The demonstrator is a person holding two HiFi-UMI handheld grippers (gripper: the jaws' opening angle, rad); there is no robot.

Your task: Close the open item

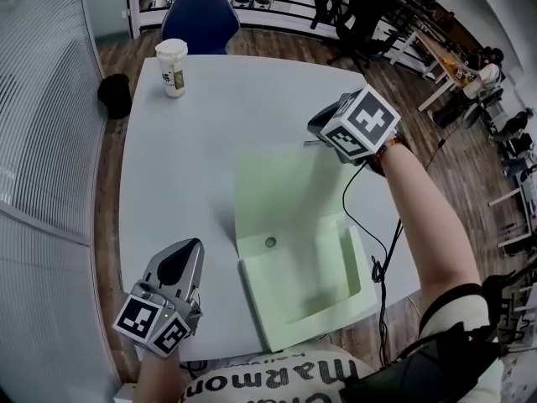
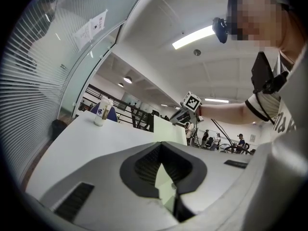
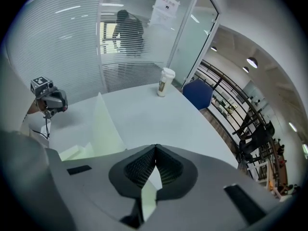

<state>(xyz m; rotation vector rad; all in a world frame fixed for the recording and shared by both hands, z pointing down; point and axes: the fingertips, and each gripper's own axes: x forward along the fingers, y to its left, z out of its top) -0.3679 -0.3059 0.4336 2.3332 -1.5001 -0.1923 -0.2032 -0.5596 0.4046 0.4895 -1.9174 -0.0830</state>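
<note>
cup (image 1: 172, 67) print unreadable, chair (image 1: 201, 19) partly hidden behind table (image 1: 243, 99)

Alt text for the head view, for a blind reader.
An open green box sits on a grey table, lid raised at its far side. The left gripper is to its left, the right gripper by the lid's far corner; a paper cup stands beyond.

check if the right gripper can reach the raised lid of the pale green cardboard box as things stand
Probably yes. The right gripper, jaws shut, hovers just beyond the raised lid over the white table, with nothing between them; the paper cup stands far off.
</note>
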